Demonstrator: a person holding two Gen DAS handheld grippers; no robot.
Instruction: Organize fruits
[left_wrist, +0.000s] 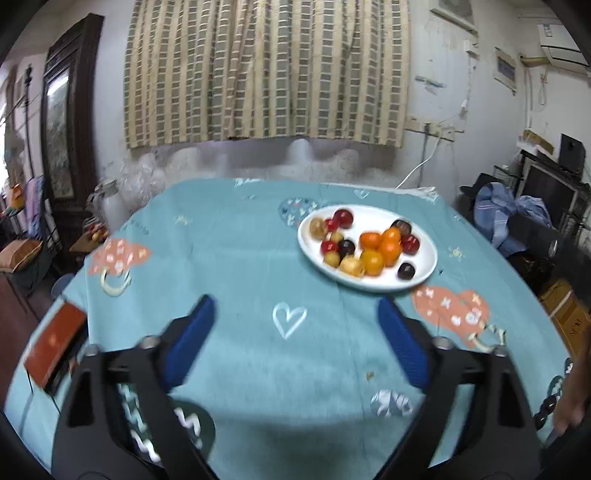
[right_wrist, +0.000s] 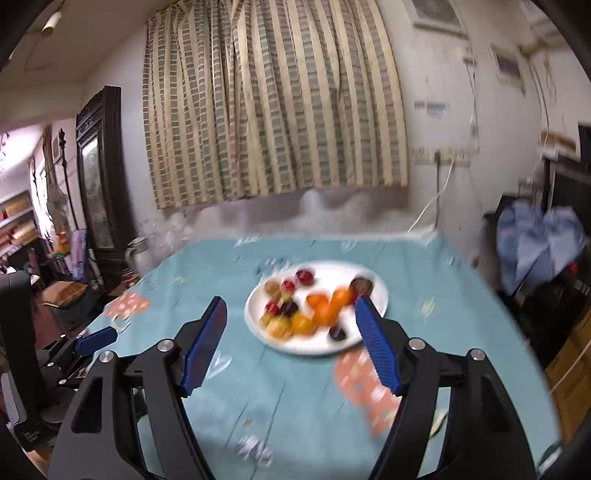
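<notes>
A white oval plate (left_wrist: 373, 216) sits on the far right part of the teal tablecloth (left_wrist: 240, 258). On it lie mixed small fruits: oranges (left_wrist: 386, 243), red ones (left_wrist: 343, 218), dark plums (left_wrist: 405, 271) and yellow ones (left_wrist: 351, 266). My left gripper (left_wrist: 295, 304) is open and empty, hovering over the cloth short of the plate. In the right wrist view the same plate (right_wrist: 255, 306) and oranges (right_wrist: 323, 304) look blurred. My right gripper (right_wrist: 291, 301) is open with nothing held, and the plate shows beyond its fingers. A blue finger of the left gripper (right_wrist: 96, 339) appears at the left.
A red flat box (left_wrist: 55, 343) lies at the table's left edge. A dark round patch (left_wrist: 192, 424) shows near the front. A person's hand (left_wrist: 572, 406) is at the right edge. Blue clothes (left_wrist: 506, 218) hang over furniture to the right, and a white jar (left_wrist: 110, 206) stands at the far left.
</notes>
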